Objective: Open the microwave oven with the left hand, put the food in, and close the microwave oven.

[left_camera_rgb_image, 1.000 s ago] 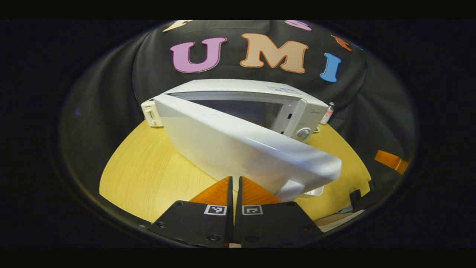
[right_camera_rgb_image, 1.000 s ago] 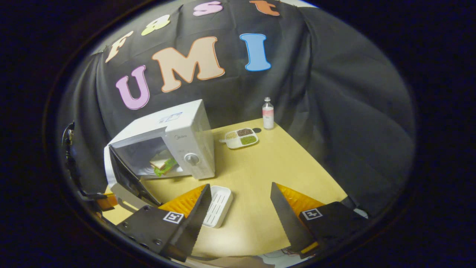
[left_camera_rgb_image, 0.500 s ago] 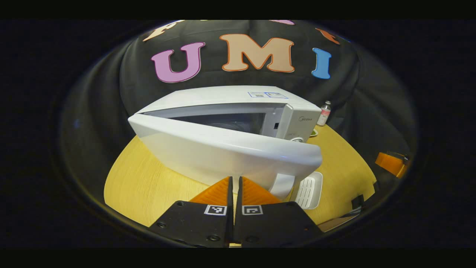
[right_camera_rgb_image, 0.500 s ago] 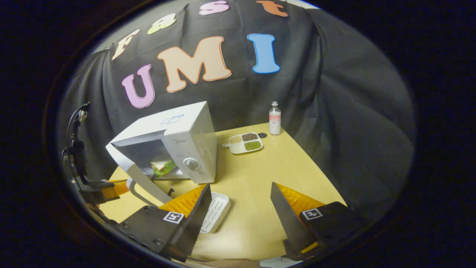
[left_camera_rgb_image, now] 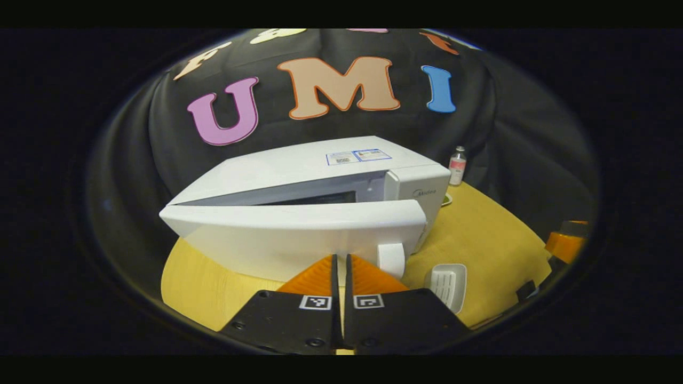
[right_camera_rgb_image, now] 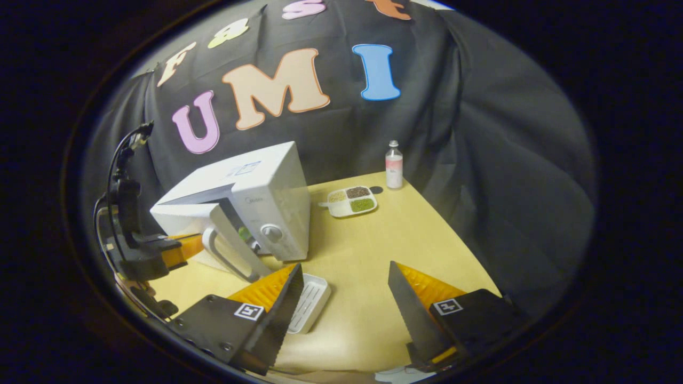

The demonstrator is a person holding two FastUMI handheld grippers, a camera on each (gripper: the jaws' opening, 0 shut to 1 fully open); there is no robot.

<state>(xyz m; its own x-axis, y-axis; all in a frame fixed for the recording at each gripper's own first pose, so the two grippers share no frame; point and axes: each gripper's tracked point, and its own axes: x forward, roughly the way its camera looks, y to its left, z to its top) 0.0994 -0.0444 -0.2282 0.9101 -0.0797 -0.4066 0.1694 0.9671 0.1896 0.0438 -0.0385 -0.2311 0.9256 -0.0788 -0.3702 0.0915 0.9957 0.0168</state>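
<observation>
The white microwave (left_camera_rgb_image: 320,170) stands on the wooden table with its door (left_camera_rgb_image: 293,234) ajar by a narrow gap. My left gripper (left_camera_rgb_image: 340,258) is shut with nothing between its fingers, and its tips rest at the door's outer face just left of the handle (left_camera_rgb_image: 392,258). In the right gripper view the left gripper (right_camera_rgb_image: 179,249) sits against the door (right_camera_rgb_image: 213,226), and a sliver of green food (right_camera_rgb_image: 244,233) shows through the gap. My right gripper (right_camera_rgb_image: 344,266) hangs open and holds nothing, above the table in front of the microwave (right_camera_rgb_image: 267,192).
A small white ribbed tray (right_camera_rgb_image: 309,301) lies on the table (right_camera_rgb_image: 373,245) near the right gripper's left finger. A divided plate of grains (right_camera_rgb_image: 352,200) and a small bottle (right_camera_rgb_image: 394,165) stand at the back, right of the microwave.
The microwave door has swung from wide open to nearly closed, with the shut left gripper following against its outer face. The right gripper has stayed open in about the same place.
</observation>
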